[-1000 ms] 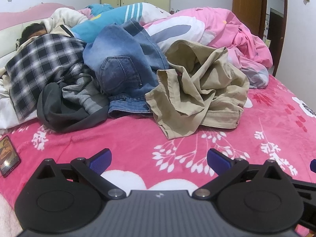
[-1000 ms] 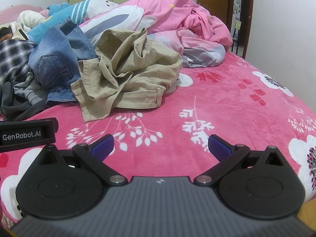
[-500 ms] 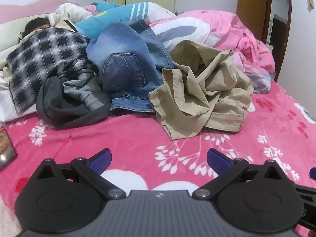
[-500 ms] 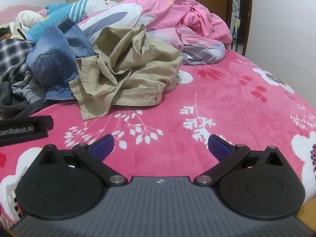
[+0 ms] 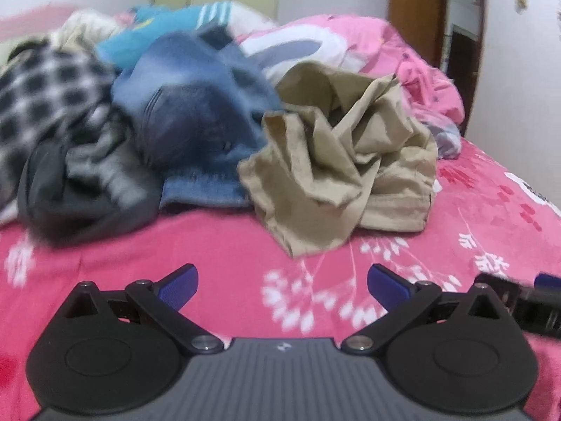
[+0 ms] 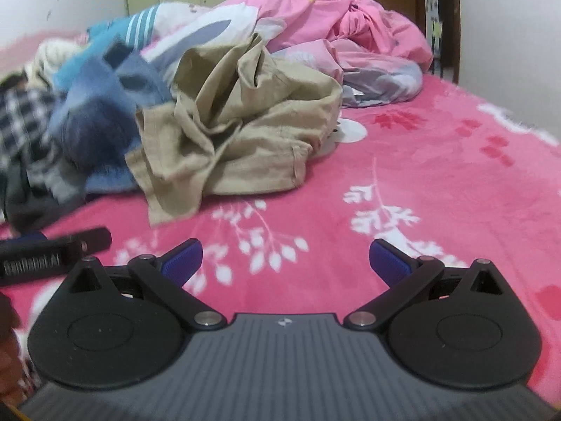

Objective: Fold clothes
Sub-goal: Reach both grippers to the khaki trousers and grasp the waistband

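A crumpled khaki garment [image 5: 336, 161] [image 6: 238, 140] lies on the pink flowered bedspread [image 5: 217, 245] [image 6: 438, 175], at the front of a heap of clothes. Blue jeans [image 5: 196, 129] [image 6: 94, 122] lie to its left, then a black-and-white checked shirt [image 5: 42, 94] and a dark grey garment [image 5: 84, 193]. My left gripper [image 5: 282, 282] hovers open over the bedspread, short of the khaki garment, with nothing between its blue pads. My right gripper [image 6: 286, 259] is open too, just right of the left one, also short of the khaki garment. The left view is blurred.
A bunched pink duvet [image 6: 350, 24] and a turquoise striped cloth [image 5: 164, 24] fill the back of the bed. A brown door [image 5: 413, 14] and white wall stand at the right. The other gripper shows at each view's edge [image 5: 526, 305] [image 6: 45, 256].
Both grippers have moved forward toward the clothes heap, which looms larger. The phone at the left edge of the left view has dropped out of sight. Both stay open.
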### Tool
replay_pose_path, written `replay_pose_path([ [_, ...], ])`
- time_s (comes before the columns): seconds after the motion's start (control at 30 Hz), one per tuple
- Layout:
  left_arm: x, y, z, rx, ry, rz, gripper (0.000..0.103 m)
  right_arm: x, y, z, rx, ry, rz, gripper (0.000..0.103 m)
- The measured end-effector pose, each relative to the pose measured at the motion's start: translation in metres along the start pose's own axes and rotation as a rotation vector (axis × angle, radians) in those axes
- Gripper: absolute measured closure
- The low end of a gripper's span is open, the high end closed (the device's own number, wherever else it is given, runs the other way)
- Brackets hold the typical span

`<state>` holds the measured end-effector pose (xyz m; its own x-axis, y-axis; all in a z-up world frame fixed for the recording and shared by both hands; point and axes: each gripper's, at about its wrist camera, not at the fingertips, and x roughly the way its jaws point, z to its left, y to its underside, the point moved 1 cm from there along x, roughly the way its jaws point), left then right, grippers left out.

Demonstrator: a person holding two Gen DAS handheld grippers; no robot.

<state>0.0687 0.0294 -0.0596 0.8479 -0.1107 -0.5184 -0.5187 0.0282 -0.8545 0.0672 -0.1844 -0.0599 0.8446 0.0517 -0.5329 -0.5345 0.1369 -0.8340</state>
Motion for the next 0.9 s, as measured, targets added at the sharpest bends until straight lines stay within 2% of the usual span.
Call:
replay_pose_path([
  [0.13,0.020,-0.014,-0.006,0.102,0.007,-0.052,0.001,0.031,-0.021,-0.012,0.076,-0.061,0.020,0.003],
  [0.17,0.026,-0.016,-0.008,0.115,-0.006,-0.050,0.003,0.040,-0.027,-0.014,0.095,-0.082,0.025,0.005],
  [0.23,0.040,-0.019,-0.014,0.170,0.019,-0.052,0.011,0.059,-0.038,-0.017,0.118,-0.124,0.034,0.010],
  [0.3,0.055,-0.020,-0.020,0.217,0.043,-0.032,0.021,0.078,-0.049,-0.021,0.139,-0.156,0.045,0.019],
  [0.37,0.071,-0.020,-0.027,0.258,0.068,-0.003,0.030,0.098,-0.060,-0.026,0.164,-0.171,0.058,0.024],
  [0.47,0.094,-0.018,-0.038,0.309,0.111,0.039,0.032,0.127,-0.071,-0.039,0.236,-0.187,0.081,0.024],
  [0.57,0.114,-0.015,-0.051,0.362,0.116,0.058,0.033,0.154,-0.074,-0.055,0.331,-0.223,0.104,0.024],
  [0.63,0.126,-0.013,-0.057,0.391,0.112,0.068,0.037,0.170,-0.073,-0.064,0.394,-0.261,0.125,0.024],
  [0.73,0.141,-0.011,-0.060,0.399,0.103,0.093,0.053,0.188,-0.070,-0.068,0.447,-0.324,0.145,0.027],
  [0.8,0.150,-0.013,-0.057,0.373,0.117,0.115,0.070,0.198,-0.069,-0.068,0.469,-0.360,0.154,0.035],
  [0.83,0.152,-0.015,-0.055,0.356,0.116,0.120,0.072,0.203,-0.068,-0.069,0.480,-0.378,0.158,0.037],
  [0.9,0.155,-0.018,-0.050,0.315,0.127,0.123,0.086,0.211,-0.067,-0.069,0.509,-0.421,0.169,0.058],
])
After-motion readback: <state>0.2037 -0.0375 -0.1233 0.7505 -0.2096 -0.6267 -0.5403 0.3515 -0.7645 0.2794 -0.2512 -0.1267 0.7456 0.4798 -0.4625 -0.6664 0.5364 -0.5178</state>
